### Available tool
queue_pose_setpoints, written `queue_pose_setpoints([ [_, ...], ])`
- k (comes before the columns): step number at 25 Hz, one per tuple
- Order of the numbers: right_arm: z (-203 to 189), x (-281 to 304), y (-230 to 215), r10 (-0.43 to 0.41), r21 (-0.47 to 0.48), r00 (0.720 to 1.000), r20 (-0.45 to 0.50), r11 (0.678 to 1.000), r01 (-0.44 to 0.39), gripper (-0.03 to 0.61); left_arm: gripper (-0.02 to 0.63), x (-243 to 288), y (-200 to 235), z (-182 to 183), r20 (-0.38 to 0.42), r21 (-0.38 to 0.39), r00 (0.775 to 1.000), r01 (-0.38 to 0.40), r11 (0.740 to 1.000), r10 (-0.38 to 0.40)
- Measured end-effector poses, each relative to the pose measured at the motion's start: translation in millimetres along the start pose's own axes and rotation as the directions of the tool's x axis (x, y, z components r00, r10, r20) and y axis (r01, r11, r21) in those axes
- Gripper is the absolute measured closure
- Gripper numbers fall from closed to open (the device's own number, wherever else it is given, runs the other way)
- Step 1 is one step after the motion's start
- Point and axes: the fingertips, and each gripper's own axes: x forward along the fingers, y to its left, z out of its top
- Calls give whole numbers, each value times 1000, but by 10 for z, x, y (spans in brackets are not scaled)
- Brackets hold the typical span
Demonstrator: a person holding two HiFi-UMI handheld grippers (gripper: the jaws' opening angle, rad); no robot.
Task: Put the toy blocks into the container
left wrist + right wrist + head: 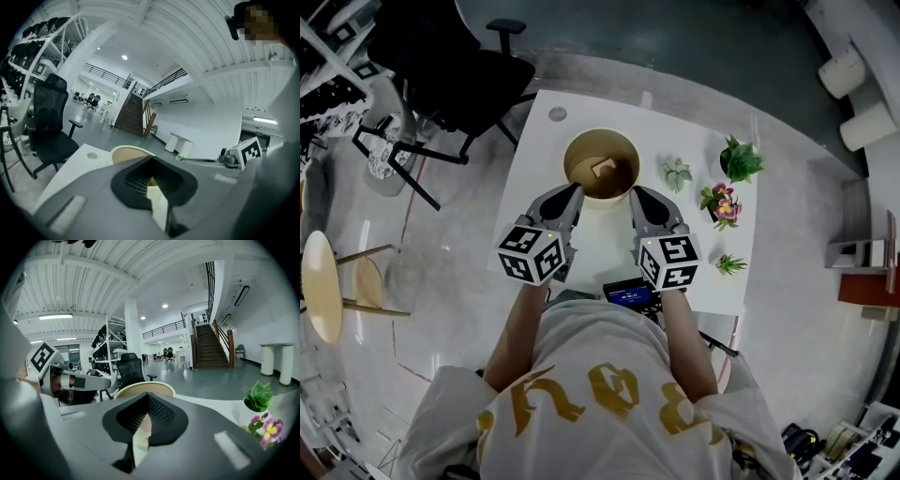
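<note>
A round beige container [577, 156] stands at the middle of the white table [724, 291]. One pale toy block [603, 169] lies inside it. My left gripper [573, 194] hangs at the container's near left rim. My right gripper [638, 195] hangs at its near right rim. Both have their jaws together and I see nothing held between them. In the left gripper view the left gripper [151, 180] points at the container rim [123, 151]. In the right gripper view the right gripper [147, 414] points over the container rim [145, 387].
Small potted plants stand to the right of the container: a pale green one [677, 173], a leafy one [739, 161], a pink-flowered one [719, 203] and a sprig [730, 264]. A small screen device [628, 294] lies at the near edge. A black office chair [459, 75] stands at the far left.
</note>
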Motion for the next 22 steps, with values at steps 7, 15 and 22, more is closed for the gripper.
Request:
queue_pose_setpoints([
  [7, 18, -247, -19, -39, 18, 999, 23, 999, 39, 555, 612, -128, -205, 28, 9, 29, 1000, 29, 999, -29],
  [15, -35, -498, -105, -91, 78, 995, 38, 993, 88, 555, 612, -199, -356, -14, 9, 48, 1000, 28, 998, -28],
  [22, -125, -603, -131, -120, 30, 993, 1, 992, 120, 555, 612, -200, -439, -37, 10, 55, 999, 34, 998, -35],
])
